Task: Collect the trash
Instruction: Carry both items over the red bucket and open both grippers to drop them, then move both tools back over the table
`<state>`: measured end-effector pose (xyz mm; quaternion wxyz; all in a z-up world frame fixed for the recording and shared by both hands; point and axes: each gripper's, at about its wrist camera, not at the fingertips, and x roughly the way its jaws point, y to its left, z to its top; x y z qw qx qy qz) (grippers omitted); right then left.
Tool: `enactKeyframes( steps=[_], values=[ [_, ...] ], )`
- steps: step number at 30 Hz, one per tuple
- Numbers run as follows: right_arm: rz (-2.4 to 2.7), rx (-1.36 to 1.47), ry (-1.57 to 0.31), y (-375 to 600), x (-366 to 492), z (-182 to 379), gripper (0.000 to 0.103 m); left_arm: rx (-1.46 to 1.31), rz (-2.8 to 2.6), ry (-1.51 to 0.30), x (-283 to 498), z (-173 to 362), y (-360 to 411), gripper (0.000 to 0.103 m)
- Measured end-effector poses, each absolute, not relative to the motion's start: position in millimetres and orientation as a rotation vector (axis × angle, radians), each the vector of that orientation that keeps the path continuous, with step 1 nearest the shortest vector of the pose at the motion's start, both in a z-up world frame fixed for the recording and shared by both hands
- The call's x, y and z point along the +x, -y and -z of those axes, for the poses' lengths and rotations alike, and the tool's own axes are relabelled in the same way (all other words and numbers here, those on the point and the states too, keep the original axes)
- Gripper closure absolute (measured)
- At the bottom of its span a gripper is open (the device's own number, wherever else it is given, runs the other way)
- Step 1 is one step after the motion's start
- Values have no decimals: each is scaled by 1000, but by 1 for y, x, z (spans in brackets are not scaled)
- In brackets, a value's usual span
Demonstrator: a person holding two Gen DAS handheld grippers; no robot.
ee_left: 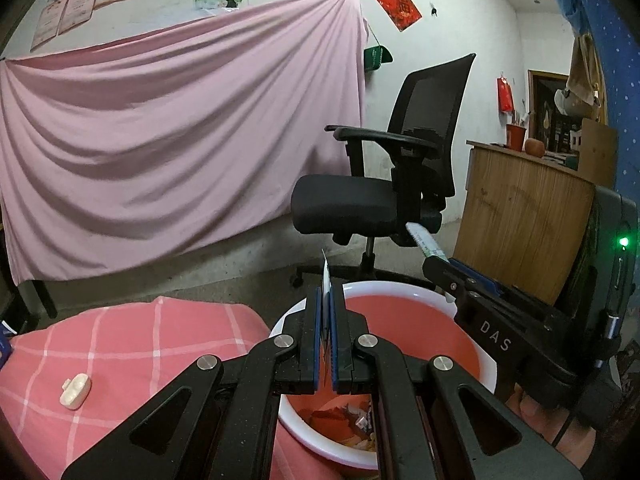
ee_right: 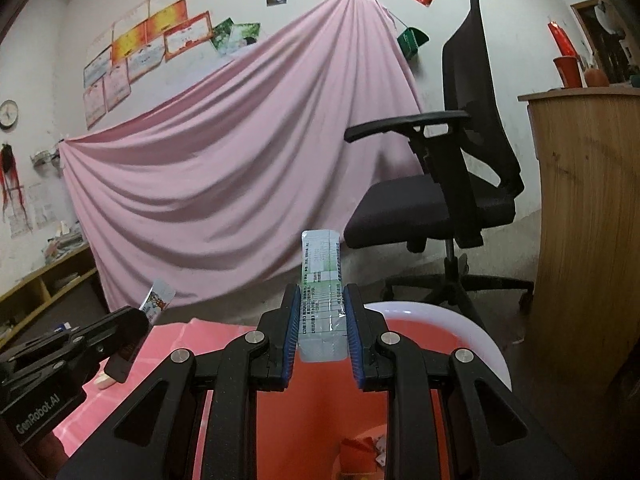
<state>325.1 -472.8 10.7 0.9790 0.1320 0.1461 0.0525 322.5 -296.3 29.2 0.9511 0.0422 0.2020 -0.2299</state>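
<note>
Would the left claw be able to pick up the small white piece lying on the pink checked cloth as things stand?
Probably not yet. The left claw is shut on a thin wrapper above the red basin, so its jaws are occupied. The white piece itself lies uncovered on the cloth, off to the side.

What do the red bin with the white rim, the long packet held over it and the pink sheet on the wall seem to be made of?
The bin looks like moulded plastic: smooth, slightly glossy walls and a rounded white rim. The long packet in the right gripper seems to be thin plastic film: partly see-through, printed, with a crimped end seal. The pink sheet is plainly soft matte fabric, hanging in deep folds.
</note>
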Motion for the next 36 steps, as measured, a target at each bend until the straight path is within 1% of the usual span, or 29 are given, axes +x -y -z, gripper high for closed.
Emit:
enactKeyframes(
  steps=[13,15,16,19,21,22,24,26,28,30,31,32,33,34,36],
  values=[
    [-75,273,-364,478,335,-1,82,81,486,-487,335,-21,296,100],
    [-62,274,-368,480,334,0,78,73,479,-499,338,-21,294,100],
    [-57,274,-369,479,334,0,74,69,476,-502,338,-21,294,100],
    [-42,272,-370,481,334,0,72,62,463,-510,340,-22,291,100],
    [-32,271,-368,482,334,0,68,63,459,-514,342,-23,289,100],
    [-28,275,-364,483,333,-1,63,63,455,-513,342,-25,288,99],
    [-23,277,-360,484,333,-1,60,64,449,-509,343,-26,286,94],
    [-17,275,-359,484,333,-2,55,47,443,-503,343,-28,281,81],
    [-12,275,-355,484,332,-2,52,22,434,-492,342,-30,275,72],
    [-7,277,-349,484,332,-4,48,10,424,-483,341,-33,269,71],
    [-3,280,-340,484,331,-5,40,14,417,-481,340,-35,267,71],
    [1,285,-326,484,329,-6,28,17,410,-476,340,-38,265,71],
    [4,291,-305,483,327,-8,24,19,402,-468,339,-40,261,71],
    [4,292,-286,482,325,-11,21,14,393,-457,338,-44,255,71],
    [0,289,-254,480,322,-16,18,0,374,-444,337,-50,243,69]
  ],
)
